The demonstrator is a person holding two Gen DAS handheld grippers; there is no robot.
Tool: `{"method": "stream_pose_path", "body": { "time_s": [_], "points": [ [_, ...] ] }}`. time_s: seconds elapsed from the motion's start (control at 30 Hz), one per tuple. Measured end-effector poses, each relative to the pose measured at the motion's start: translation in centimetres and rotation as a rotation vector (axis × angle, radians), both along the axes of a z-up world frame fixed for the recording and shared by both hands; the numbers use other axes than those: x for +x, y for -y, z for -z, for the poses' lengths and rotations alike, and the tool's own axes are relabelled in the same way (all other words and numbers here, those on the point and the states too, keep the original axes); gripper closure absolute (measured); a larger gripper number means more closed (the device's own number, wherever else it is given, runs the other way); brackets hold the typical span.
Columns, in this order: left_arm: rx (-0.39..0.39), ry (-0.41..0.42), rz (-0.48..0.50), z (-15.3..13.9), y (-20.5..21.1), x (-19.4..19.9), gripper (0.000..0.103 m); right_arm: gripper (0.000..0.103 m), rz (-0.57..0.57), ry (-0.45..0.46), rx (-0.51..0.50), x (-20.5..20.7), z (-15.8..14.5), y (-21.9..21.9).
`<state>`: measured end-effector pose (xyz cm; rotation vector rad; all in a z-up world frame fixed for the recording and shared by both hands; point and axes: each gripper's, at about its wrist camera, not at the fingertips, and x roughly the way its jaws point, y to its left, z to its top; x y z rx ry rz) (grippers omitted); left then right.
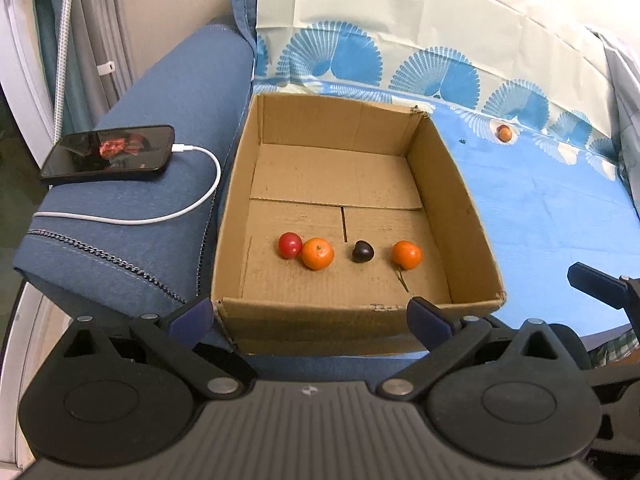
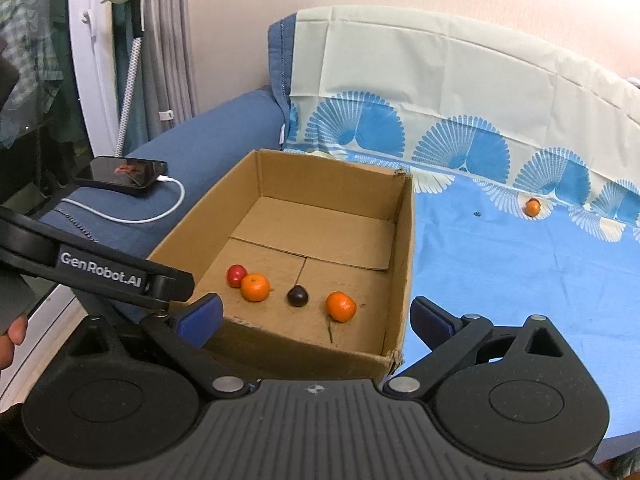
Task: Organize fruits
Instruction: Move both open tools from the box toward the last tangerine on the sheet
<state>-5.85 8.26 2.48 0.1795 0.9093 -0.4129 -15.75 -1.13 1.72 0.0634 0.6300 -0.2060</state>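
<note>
A plain brown cardboard box (image 1: 352,208) holds a red fruit (image 1: 289,245), two orange ones (image 1: 317,254) (image 1: 406,255) and a near-black one (image 1: 363,251). The sheet (image 1: 540,200) is light blue with cream, blue-fanned edging. The sofa arm (image 1: 168,120) is denim blue; the phone (image 1: 108,154) black, its cable (image 1: 160,216) white.

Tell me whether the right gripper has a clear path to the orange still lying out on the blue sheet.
Probably yes. The right gripper is open and empty, and the orange lies alone on the blue sheet, outside the cardboard box, with nothing visible between them.
</note>
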Motion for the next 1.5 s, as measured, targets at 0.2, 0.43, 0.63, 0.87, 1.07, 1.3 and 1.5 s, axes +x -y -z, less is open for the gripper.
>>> {"method": "stream_pose_path", "body": {
  "time_s": [0.2,0.43,0.63,0.87,1.07,1.3,1.5],
  "points": [
    [-0.007,0.029,-0.001,-0.8,-0.1,-1.3,0.0,0.001,0.004,0.027,-0.014,-1.2,-0.7,-0.5],
    [-0.007,0.045,0.008,-1.3,0.1,-2.0,0.0,0.001,0.017,0.043,-0.016,-1.9,-0.9,-0.3],
    [-0.004,0.046,0.013,-1.3,0.2,-1.9,0.0,0.001,0.022,0.046,-0.01,-2.1,-0.8,-0.2],
    [0.006,0.039,0.014,-1.3,0.5,-1.6,0.0,0.001,0.024,0.041,0.0,-1.8,-0.6,0.1],
    [0.019,0.035,0.021,-1.1,1.3,-1.3,0.0,0.001,0.038,0.039,0.016,-1.6,-0.3,0.8],
    [0.047,0.031,0.048,-1.0,3.5,-0.4,0.0,0.001,0.06,0.042,0.04,-1.4,0.1,2.8],
    [0.054,0.048,0.104,-1.7,7.8,0.6,0.0,0.001,0.112,0.073,0.013,-1.6,-0.5,6.8]
  ]
}}
